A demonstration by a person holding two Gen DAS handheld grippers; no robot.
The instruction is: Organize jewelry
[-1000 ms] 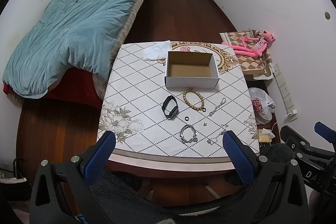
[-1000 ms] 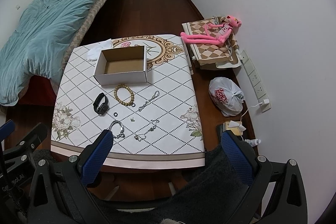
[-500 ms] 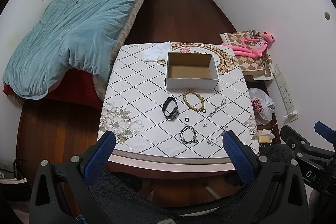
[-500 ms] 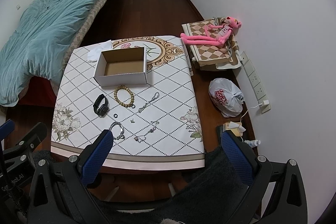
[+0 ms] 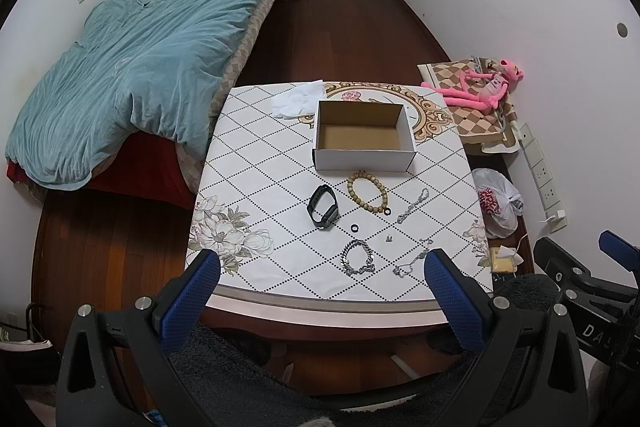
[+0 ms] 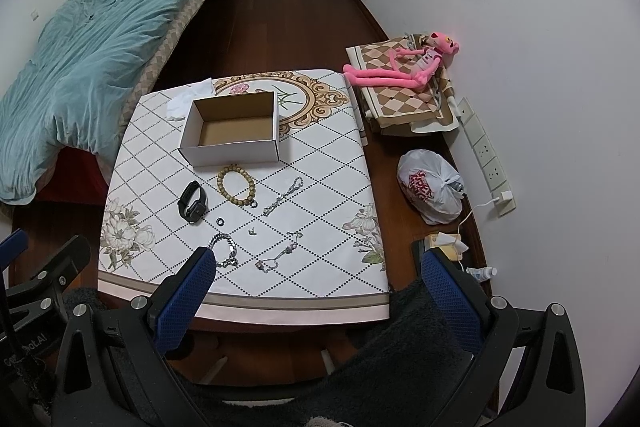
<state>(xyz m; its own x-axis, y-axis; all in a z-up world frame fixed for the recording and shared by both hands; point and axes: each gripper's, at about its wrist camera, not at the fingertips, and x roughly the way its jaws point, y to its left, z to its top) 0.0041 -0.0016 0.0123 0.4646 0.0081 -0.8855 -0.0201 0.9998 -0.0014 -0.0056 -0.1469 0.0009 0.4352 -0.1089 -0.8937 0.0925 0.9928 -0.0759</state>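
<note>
Both tools hang spread wide and empty, short of the near edge of the white diamond-patterned worktop [image 5: 256,187]. The silver chain-link bracelet [image 5: 357,261] lies closest, straight ahead of the left tool [image 5: 320,293], with the open white cardboard box [image 5: 363,131] beyond.

Beyond the wide-spread left hand-held gripper [image 5: 320,291], an open, empty cardboard box [image 5: 363,135] stands farthest off, a wooden bead bracelet [image 5: 368,191] just before it, a black smartwatch [image 5: 323,206] to that one's left, and a silver chain bracelet [image 5: 357,262] lies nearest, all flat on the worktop [image 5: 256,187].
</note>
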